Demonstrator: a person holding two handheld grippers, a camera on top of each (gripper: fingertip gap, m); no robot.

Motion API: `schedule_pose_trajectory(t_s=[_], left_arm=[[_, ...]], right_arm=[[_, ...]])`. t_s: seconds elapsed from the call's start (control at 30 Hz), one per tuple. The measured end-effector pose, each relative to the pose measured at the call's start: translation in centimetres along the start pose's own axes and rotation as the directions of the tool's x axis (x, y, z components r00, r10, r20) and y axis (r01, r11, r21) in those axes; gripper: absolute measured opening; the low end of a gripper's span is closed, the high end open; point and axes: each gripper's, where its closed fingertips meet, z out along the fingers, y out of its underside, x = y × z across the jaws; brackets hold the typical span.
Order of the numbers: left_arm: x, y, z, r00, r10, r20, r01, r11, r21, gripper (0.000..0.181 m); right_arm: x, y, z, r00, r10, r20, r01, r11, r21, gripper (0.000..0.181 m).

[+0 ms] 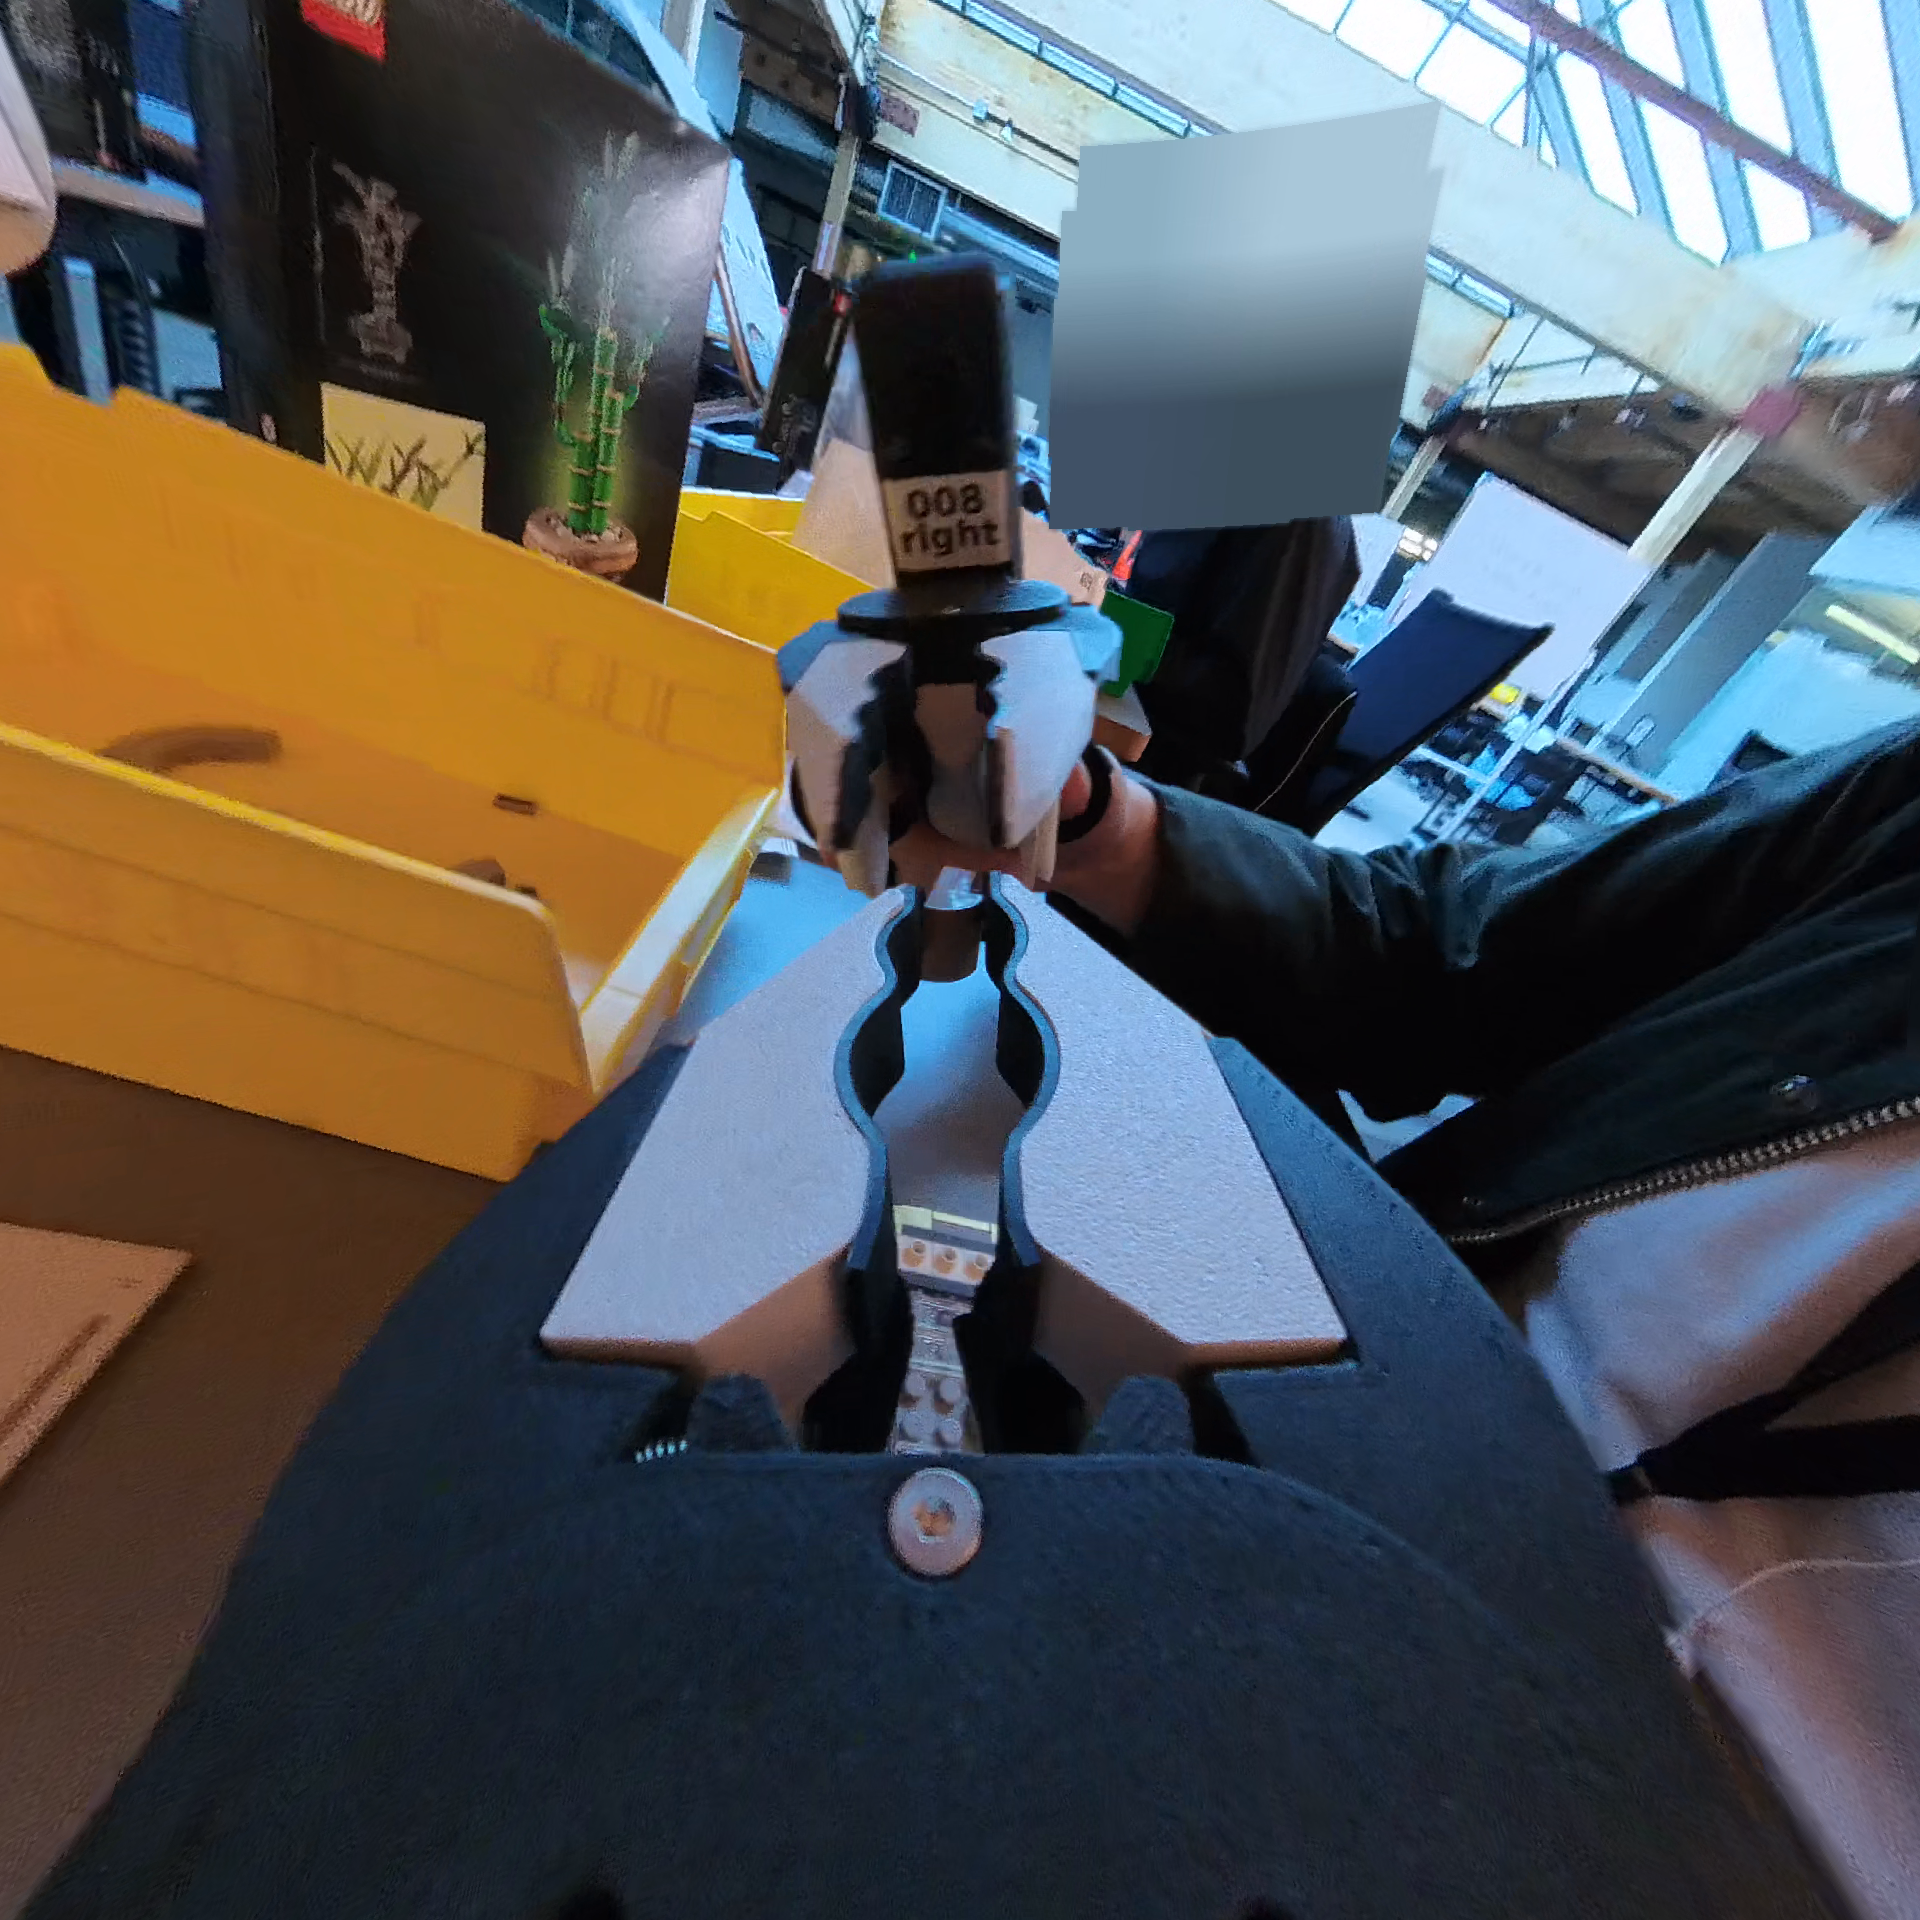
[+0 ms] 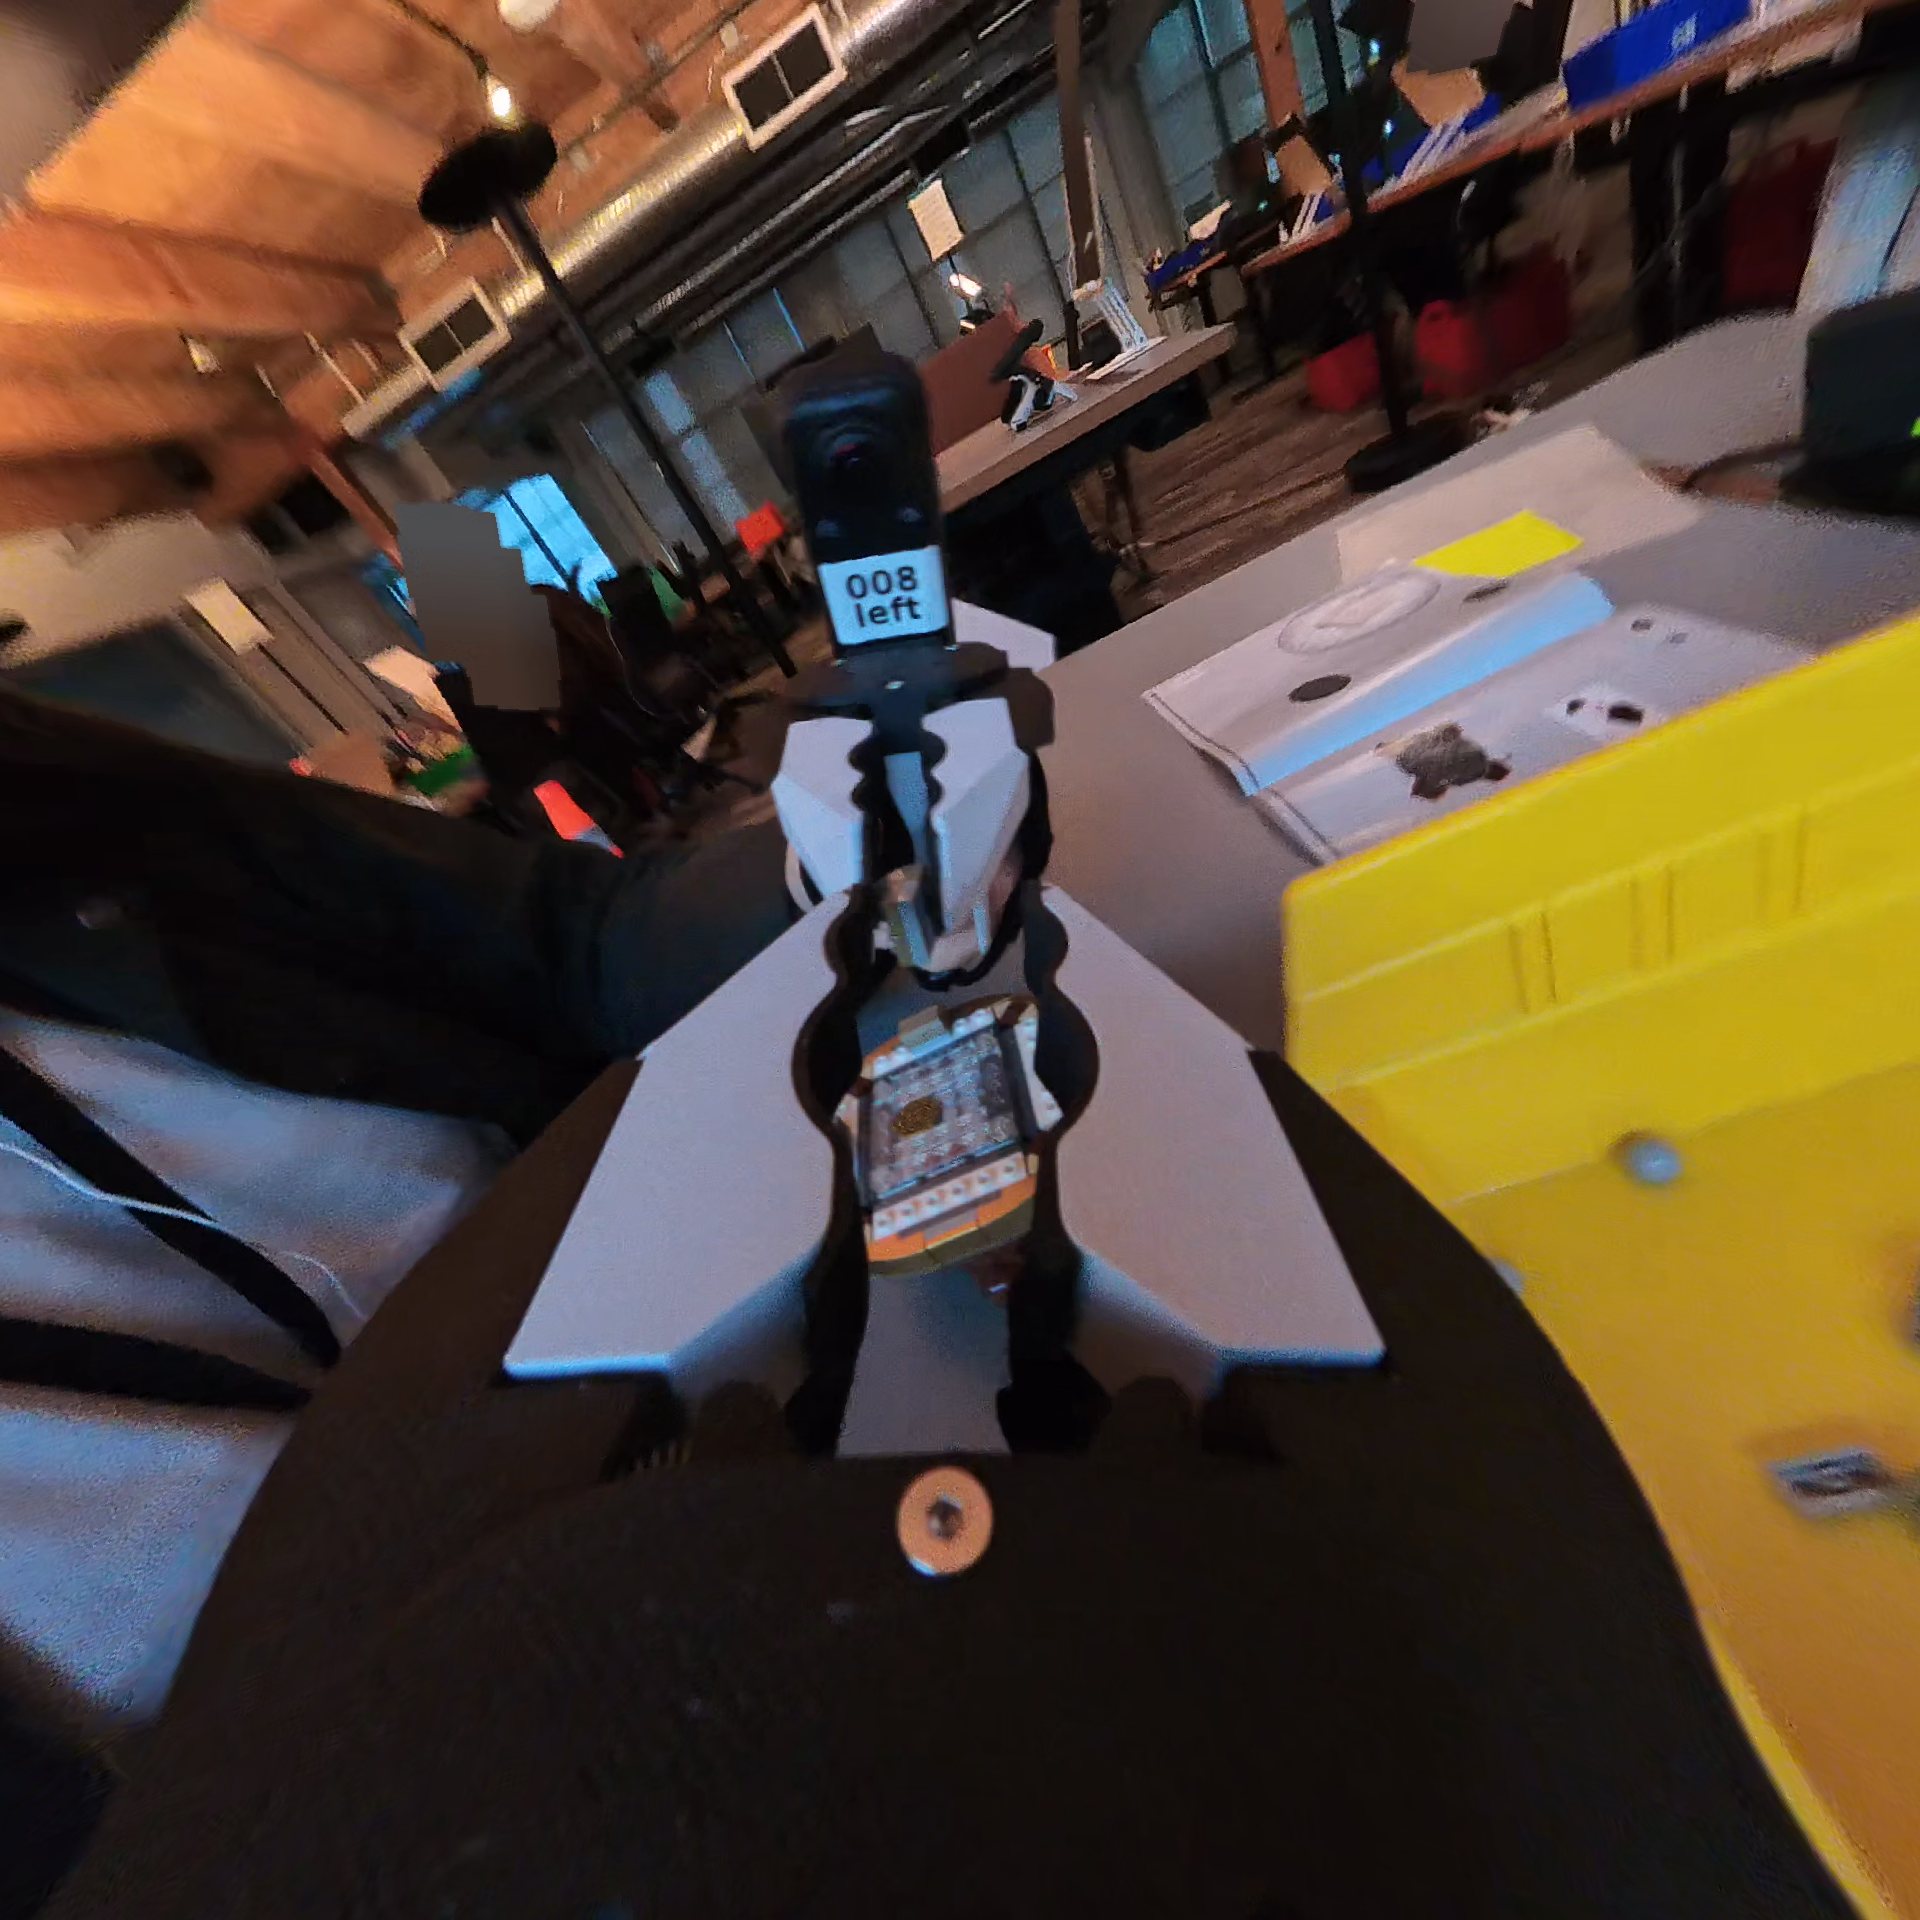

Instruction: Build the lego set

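Note:
My left gripper (image 1: pixel 951 909) is shut on a small brown and clear lego piece (image 1: pixel 951 935) at its fingertips. My right gripper (image 2: pixel 940 920) is shut on a round orange and white lego assembly (image 2: pixel 945 1132), held in the wide recess between its fingers. The two grippers face each other tip to tip above the table. The right gripper (image 1: pixel 945 831) shows in the left wrist view, and the left gripper (image 2: pixel 914 894) in the right wrist view. A studded grey piece (image 1: pixel 940 1351) shows deep in the left gripper's gap; I cannot tell if it is held.
A yellow bin (image 1: pixel 312 883) with a few brown parts (image 1: pixel 192 748) stands left of the grippers; it also shows in the right wrist view (image 2: pixel 1610 1039). A dark lego box (image 1: pixel 468 312) stands behind it. An open instruction booklet (image 2: pixel 1455 707) lies on the grey table (image 2: pixel 1143 810). A person's dark sleeve (image 1: pixel 1455 935) reaches in. Left and right tips are no more than a few centimetres apart.

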Motion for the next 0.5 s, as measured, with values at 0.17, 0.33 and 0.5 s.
schedule_pose_trajectory(t_s=[0.17,0.33,0.5], left_arm=[[-0.3,0.5,0.6,0.987,-0.159,-0.024,0.159,0.987,0.011,0.009],[-1.0,0.3,0.1,0.978,-0.21,-0.006,0.21,0.977,0.02,0.009],[-1.2,-0.6,-0.5,0.966,-0.256,-0.016,0.257,0.965,0.061,0.009]], right_arm=[[-0.8,1.0,0.5,0.973,-0.229,-0.009,0.228,0.97,-0.088,0.023],[-0.7,1.4,1.1,0.8,-0.591,-0.103,0.565,0.8,-0.202,0.031],[-0.9,1.0,1.6,0.679,-0.715,-0.164,0.675,0.697,-0.241,0.034]])
